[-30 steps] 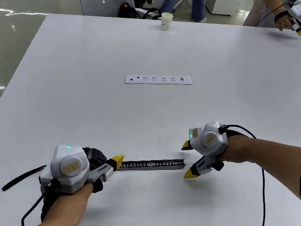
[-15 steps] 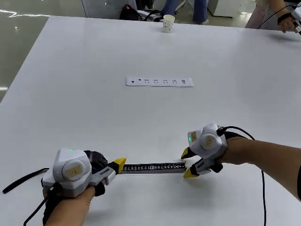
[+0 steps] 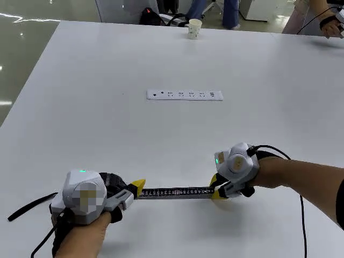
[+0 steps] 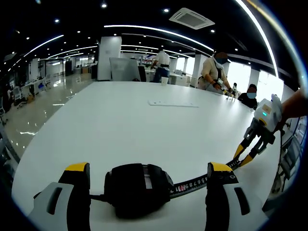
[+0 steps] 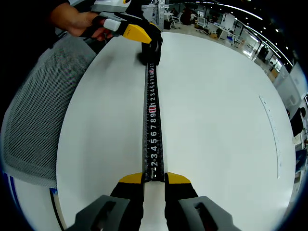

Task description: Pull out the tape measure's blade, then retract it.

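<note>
Head view: the tape measure (image 3: 113, 183) sits low in the frame, left of centre, on the white counter (image 3: 161, 134). Its blade (image 3: 174, 192) is pulled out and lies flat, with the long axis running pretty much left to right. The black case is at the left end and the tip points right.

The left gripper (image 4: 147, 168) has its fingers spread wide around the case. In the left gripper view there's a sliver of counter showing on each side, so it's straddling rather than squeezing. The right gripper (image 5: 154, 179) has its fingers pinched narrow on the tip of the blade. From its own view the blade runs straight up the frame to the case at the top.

Further up the counter there's a white power strip (image 3: 185, 95) near mid-frame, and a paper cup (image 3: 194, 28) at the top edge.
</note>
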Motion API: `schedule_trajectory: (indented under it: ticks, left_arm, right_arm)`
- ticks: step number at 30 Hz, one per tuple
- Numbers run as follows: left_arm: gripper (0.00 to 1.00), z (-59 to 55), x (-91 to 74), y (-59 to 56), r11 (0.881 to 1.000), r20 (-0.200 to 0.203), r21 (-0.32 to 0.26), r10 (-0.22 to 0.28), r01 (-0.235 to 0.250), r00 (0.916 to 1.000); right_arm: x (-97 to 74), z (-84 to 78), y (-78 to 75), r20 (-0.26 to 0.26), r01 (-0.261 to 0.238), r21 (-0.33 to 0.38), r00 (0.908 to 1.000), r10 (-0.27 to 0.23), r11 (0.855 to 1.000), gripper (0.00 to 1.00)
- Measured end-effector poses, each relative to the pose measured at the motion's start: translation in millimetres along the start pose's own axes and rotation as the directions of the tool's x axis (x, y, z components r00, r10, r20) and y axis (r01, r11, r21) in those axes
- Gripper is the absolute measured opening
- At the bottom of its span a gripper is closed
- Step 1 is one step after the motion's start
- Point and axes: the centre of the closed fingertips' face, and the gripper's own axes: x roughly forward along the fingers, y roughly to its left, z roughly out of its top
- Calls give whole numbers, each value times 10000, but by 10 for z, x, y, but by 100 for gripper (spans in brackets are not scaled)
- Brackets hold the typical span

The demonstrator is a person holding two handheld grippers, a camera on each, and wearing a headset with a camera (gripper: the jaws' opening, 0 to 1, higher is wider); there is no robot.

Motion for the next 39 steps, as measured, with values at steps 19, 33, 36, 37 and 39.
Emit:
schedule_trajectory:
  ticks: [19, 33, 36, 37, 39]
  left_arm:
    - [79, -192, 70, 89, 9984, -330, -337, 438, -449, 9985]
    - [67, -289, 107, 152, 9988, -406, 60, 479, -477, 9980]
    - [65, -293, 109, 139, 9990, -382, 142, 427, -422, 9984]
    - [63, -287, 112, 126, 9991, -371, 190, 379, -372, 9986]
    - [63, -281, 114, 128, 9987, -331, 300, 425, -415, 9985]
  right_arm:
    - [7, -19, -10, -982, -553, -457, 9939, 506, 9974, 10]
    - [12, -26, -23, -903, -304, -230, 9955, 282, 9993, 10]
    - [9, -20, -19, -877, -279, -155, 9958, 265, 9995, 10]
    - [9, -23, -23, -862, -279, -124, 9959, 268, 9995, 10]
    - [18, -28, -32, -857, -288, -107, 9959, 277, 9995, 10]
